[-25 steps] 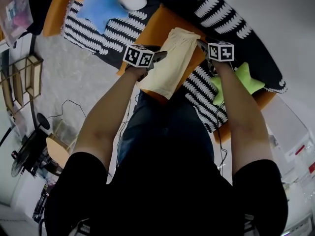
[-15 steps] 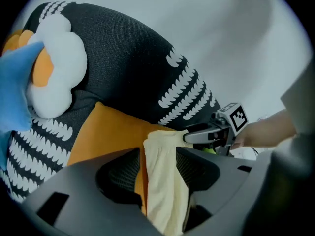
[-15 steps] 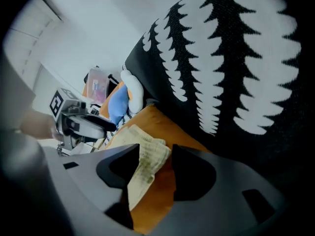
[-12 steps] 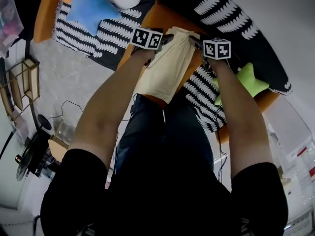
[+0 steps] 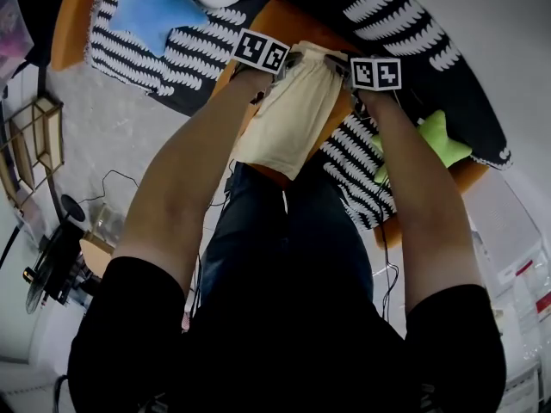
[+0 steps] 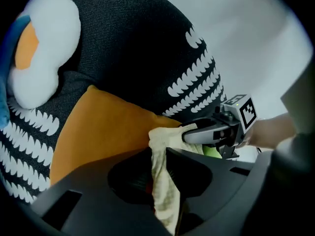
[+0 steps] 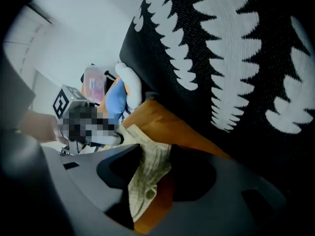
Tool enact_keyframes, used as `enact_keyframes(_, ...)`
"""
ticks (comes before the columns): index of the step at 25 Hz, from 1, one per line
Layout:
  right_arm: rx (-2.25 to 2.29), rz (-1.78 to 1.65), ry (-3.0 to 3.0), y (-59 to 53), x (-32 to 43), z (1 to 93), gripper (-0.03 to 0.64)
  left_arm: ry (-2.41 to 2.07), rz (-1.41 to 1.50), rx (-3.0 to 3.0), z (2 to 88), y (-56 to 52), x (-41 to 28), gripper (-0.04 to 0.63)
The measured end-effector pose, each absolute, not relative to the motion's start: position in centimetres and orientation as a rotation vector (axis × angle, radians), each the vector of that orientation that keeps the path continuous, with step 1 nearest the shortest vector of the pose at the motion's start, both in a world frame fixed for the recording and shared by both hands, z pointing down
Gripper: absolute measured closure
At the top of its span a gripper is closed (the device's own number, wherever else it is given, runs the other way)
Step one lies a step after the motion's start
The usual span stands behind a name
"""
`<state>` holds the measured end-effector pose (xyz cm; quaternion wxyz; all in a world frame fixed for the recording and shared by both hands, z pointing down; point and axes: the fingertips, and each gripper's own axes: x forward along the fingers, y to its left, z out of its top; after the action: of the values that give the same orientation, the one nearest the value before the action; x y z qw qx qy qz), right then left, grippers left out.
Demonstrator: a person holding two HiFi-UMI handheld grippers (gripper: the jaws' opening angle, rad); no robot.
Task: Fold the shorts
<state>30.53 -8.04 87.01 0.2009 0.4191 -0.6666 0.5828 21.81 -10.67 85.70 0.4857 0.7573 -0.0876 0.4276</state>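
1. my left gripper (image 6: 161, 181): jaws have just been closing and now pinch one far corner of the shorts (image 5: 288, 119).
2. my right gripper (image 7: 147, 181): jaws partly apart, clamped on the other far corner.
3. shorts lie across the orange cushion (image 5: 280, 20).

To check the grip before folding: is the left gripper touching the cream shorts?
Touching. The left gripper view shows the left gripper, jaws having just been closing, pinching the cream shorts bunched between them.

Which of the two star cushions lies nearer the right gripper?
The green star cushion, close to the right gripper; the blue star cushion sits far left.
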Motion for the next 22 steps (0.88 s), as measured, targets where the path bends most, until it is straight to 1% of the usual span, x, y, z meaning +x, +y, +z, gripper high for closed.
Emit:
enact_keyframes(2,1.132,1.633,-1.868,-8.1,30.3,86.7,0.438,-0.196,1.039,1.845,85.6,-10.8,22.0,0.511)
enact_keyframes(3,1.106,1.634,-1.884,-8.2,30.1,86.3,0.486,-0.187,1.043,1.849,85.5,-10.9,22.0,0.523)
enact_keyframes(4,1.079,1.633,-1.902,-8.3,29.9,85.9,0.518,-0.180,1.049,1.856,85.3,-11.0,22.1,0.531)
enact_keyframes(5,1.055,1.628,-1.919,-8.4,29.6,85.5,0.530,-0.173,1.059,1.866,85.2,-11.1,22.1,0.537)
enact_keyframes(8,1.025,1.567,-1.960,-9.3,29.7,84.5,0.535,-0.162,1.077,1.923,84.6,-12.1,22.4,0.543)
enact_keyframes(12,1.044,1.376,-2.032,-11.2,30.2,83.1,0.538,-0.174,1.052,2.017,83.1,-14.3,23.0,0.543)
enact_keyframes(17,1.135,1.181,-2.151,-14.1,31.0,78.5,0.540,-0.198,0.912,2.164,79.1,-17.8,23.5,0.543)
enact_keyframes(22,1.097,0.978,-2.230,-13.6,29.5,75.3,0.540,-0.102,0.905,2.400,75.7,-17.0,22.3,0.541)
